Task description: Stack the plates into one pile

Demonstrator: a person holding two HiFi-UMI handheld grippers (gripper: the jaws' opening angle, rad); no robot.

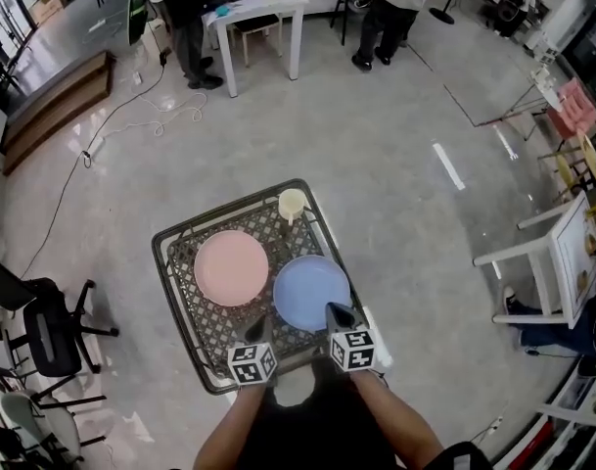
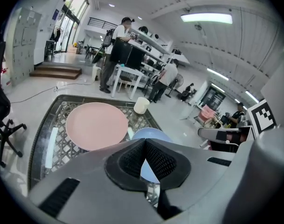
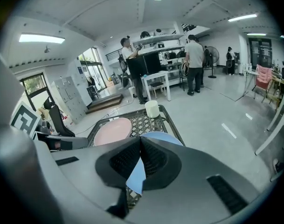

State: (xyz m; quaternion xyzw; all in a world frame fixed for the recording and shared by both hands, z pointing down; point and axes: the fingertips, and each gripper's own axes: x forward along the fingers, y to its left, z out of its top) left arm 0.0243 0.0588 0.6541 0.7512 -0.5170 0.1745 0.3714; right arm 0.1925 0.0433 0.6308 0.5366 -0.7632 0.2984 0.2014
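A pink plate and a blue plate lie side by side on a black metal mesh table, pink on the left. My left gripper hovers over the table's near edge, just left of the blue plate, shut and empty. My right gripper is above the blue plate's near rim, also shut with nothing in it. In the left gripper view the pink plate lies ahead to the left and the blue plate shows past the closed jaws. In the right gripper view the blue plate sits just beyond the closed jaws.
A cream cup stands at the table's far corner, behind the blue plate. A black office chair is on the left, a white chair on the right. People stand by a white table far back. A cable runs across the floor.
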